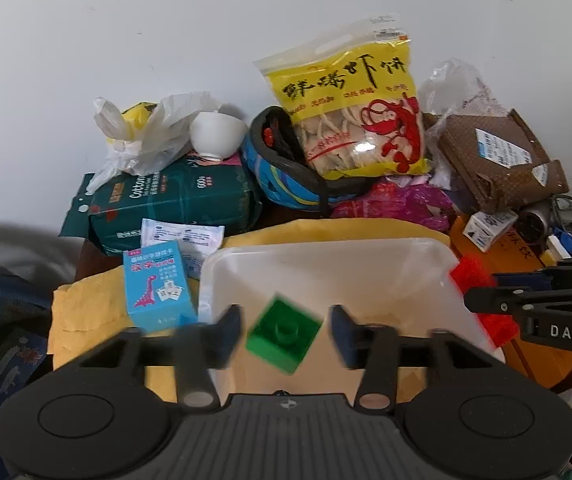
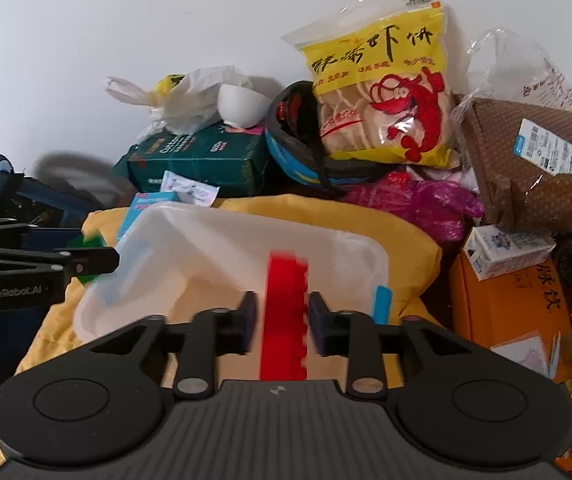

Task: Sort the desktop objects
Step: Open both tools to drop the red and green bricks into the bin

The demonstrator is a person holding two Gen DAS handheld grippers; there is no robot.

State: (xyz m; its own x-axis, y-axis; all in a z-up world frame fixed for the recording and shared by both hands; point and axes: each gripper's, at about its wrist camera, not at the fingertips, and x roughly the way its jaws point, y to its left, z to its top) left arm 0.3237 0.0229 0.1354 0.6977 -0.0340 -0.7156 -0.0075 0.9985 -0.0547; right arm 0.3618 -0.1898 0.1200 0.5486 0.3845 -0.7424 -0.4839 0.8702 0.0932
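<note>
Both grippers are over the translucent white plastic bin [image 1: 365,264], a soft-cornered rectangular tub sitting on a crinkly yellow padded mailer [image 1: 86,312]. The left gripper [image 1: 286,334] has its fingers spread wide, and the green toy brick [image 1: 284,334] sits tilted in the gap with clear space on both sides, so nothing is gripping it. It's a chunky glossy block with a round stud on top, blurred, over the near part of the bin.

The right gripper [image 2: 282,320] has a narrower gap, with the red toy brick [image 2: 284,316] standing upright on its long edge between the dark pads. It's a thin slab with a scalloped right side. There seem to be slivers of space on either side, so I honestly can't tell if it's pinched or loose. It's over the near right part of the bin.

Clutter behind: a light blue card box with a pink dinosaur [image 1: 156,288] just left of the bin, and a dark green soft pack of cotton tissues [image 1: 174,200] with a white ceramic bowl [image 1: 216,132] tipped on top. To the right are a blue and black helmet [image 1: 286,176] and a shiny yellow bag of prawn crackers [image 1: 353,104] leaning on the wall. At far right there's a torn brown cardboard parcel [image 1: 497,160].
</note>
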